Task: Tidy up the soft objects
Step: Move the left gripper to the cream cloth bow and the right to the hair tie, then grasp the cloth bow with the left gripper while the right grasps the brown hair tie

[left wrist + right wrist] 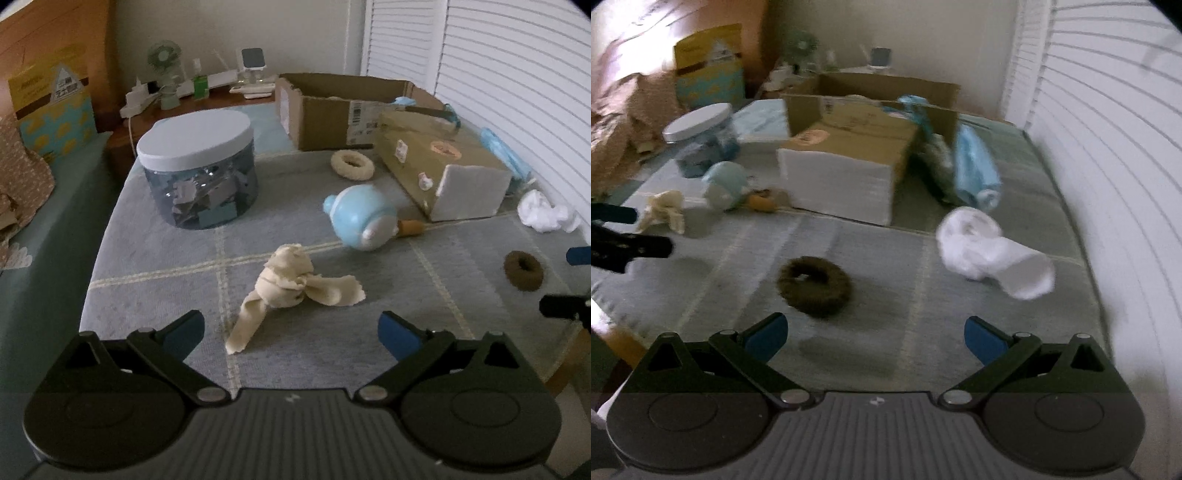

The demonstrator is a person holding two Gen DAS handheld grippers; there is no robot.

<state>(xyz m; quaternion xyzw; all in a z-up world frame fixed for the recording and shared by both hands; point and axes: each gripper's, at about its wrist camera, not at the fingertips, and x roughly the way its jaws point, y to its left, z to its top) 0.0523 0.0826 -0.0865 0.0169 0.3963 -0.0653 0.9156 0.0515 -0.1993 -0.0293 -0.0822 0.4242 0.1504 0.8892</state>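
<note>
My left gripper [291, 334] hangs with its jaws spread wide and empty, just short of the knotted cream cloth [291, 286] on the grey blanket [155, 254]. The cloth looks light, limp and easy to crush, so I judge the bunched knot in the middle the best hold; the loose tails would only slip and dangle. Its long axis runs from the near-left tail toward the right-hand tail. My right gripper [875, 338], jaws likewise wide and empty, faces the brown fuzzy ring [814, 286] lying flat, with the crumpled white sock [993, 254] farther right. The open cardboard box [332, 107] sits at the far side.
</note>
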